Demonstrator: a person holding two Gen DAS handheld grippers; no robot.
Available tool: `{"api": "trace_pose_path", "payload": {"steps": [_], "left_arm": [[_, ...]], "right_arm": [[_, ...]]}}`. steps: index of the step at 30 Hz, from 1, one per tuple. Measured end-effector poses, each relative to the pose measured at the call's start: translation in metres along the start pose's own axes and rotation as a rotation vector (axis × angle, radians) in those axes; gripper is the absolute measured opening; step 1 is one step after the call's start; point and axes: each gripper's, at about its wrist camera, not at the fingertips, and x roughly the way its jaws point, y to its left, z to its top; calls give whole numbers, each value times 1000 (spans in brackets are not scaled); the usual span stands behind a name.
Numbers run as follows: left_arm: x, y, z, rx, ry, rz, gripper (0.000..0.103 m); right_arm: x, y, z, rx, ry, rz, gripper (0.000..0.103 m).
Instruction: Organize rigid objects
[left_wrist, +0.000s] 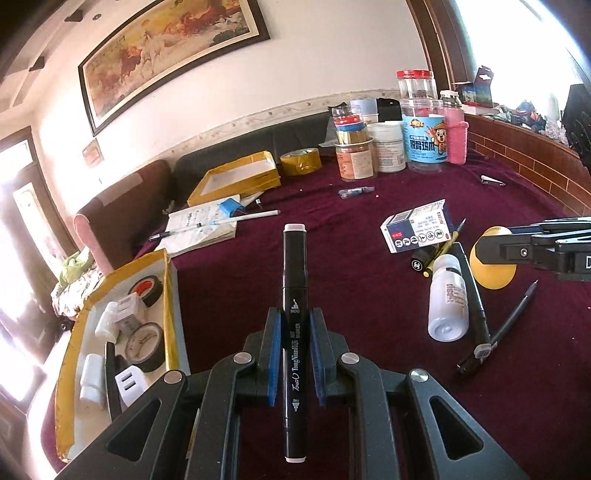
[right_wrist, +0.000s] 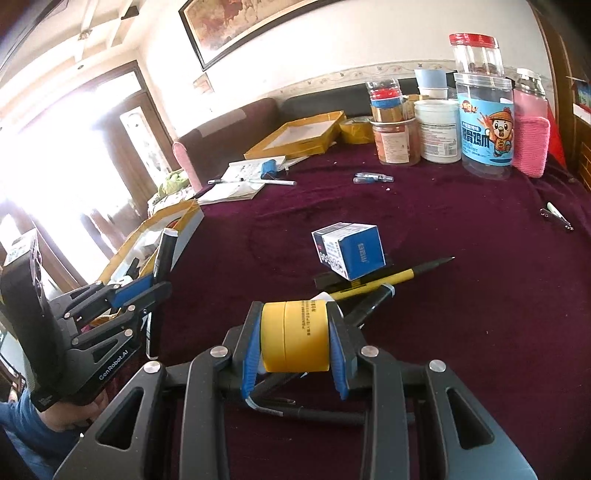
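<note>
Two black grippers sit closest to the cameras, and each one has something in it. Left gripper is squeezed tight on a black art marker, which sticks out past the blue pads at both ends. Right gripper is closed on a yellow tape roll, one pad pressing each flat side. Both things are up off the dark red cloth.

Now the big things. Next to the left gripper lies a yellow-edged tray. It already holds two dark tape rolls, a white plug block and some small white pieces, so I think sorting has started. A second yellow-edged tray farther back looks empty. A bunch of jars and tubs stands at the back, with a brown tape roll beside them. An open notebook has two pens lying on it.

Smaller things wait on the cloth near the right gripper: a blue and white box, a white bottle, a yellow pencil, a dark pen, and a small clear tube farther off.

I think the job is about half done. The marker and yellow tape need a spot next, likely the near tray, and then the loose bits.
</note>
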Motion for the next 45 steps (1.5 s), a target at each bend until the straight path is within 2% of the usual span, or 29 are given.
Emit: {"api": "trace_pose_path", "payload": {"steps": [16,25,33,39,45], "left_arm": [[2,-3,-1,11,8,-2,16],[-10,2,1,-3,-23,13,16],[-37,31,4,-81,-59,10,16],[-57,62,2,-148,-96,38,16],[-66,93,-7,-209,-105,67,16]], "right_arm": [[-2,0,0,3,1,1,31],[-2,-3,-1,9,-3,-1,31],[-2,-2,-1,9,-8,7,31],[2,0,0,34,-1,10,31],[5,24,8,33,10,50,31]]}}
